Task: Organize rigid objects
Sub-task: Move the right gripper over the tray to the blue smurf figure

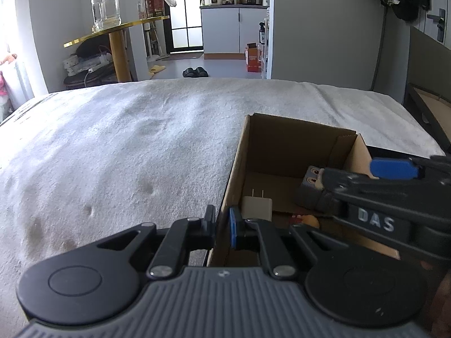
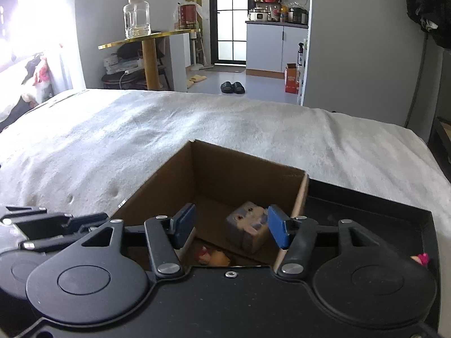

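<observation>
An open cardboard box [image 1: 282, 138] [image 2: 239, 169] sits on the white bed cover. Inside lie a grey toy block with a face [image 1: 310, 188] [image 2: 248, 225], a white plug charger [image 1: 258, 207] and a small red and tan figure [image 1: 305, 221] [image 2: 214, 256]. My left gripper [image 1: 221, 226] is shut on the box's left wall, one finger on each side. My right gripper [image 2: 229, 225] is open above the box, with the grey block below and between its blue pads. The right gripper also shows in the left wrist view, its blue pad [image 1: 393, 167] over the box's right side.
The white bed cover [image 1: 126, 146] stretches left and far of the box. A black tray [image 2: 366, 214] lies right of the box with a small pink item [image 2: 422, 258] on it. Beyond the bed stand a gold table with a glass jar [image 1: 105, 8] and a kitchen doorway.
</observation>
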The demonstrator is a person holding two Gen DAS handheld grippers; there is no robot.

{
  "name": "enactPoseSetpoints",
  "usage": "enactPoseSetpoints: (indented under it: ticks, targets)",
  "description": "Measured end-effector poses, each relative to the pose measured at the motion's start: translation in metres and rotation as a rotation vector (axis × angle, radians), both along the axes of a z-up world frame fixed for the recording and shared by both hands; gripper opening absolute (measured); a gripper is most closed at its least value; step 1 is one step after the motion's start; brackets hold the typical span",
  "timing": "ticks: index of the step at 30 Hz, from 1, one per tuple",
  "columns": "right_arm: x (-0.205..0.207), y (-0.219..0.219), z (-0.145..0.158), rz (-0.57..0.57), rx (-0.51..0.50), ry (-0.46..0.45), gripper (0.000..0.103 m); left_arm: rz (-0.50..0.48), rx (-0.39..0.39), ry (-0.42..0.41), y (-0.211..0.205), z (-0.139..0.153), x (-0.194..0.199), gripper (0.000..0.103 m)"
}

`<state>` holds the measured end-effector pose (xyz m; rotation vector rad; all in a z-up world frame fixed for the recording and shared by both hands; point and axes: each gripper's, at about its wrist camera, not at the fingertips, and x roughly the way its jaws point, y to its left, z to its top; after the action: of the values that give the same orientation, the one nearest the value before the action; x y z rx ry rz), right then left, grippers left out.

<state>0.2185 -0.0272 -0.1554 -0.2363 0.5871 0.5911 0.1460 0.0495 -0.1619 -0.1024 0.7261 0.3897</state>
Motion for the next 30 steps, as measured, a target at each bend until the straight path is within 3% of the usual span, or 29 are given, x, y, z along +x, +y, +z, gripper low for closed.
enactPoseSetpoints:
  ticks: [15,30]
  targets:
    - [0.009,-0.046,-0.001,-0.136,0.036,0.011,0.057,0.019,0.071,0.044,-0.012,0.001,0.007,0.011]
    - [0.025,-0.09,-0.019,-0.257,-0.005,0.049,0.068,0.044,0.125,0.083,-0.022,-0.001,0.014,0.012]
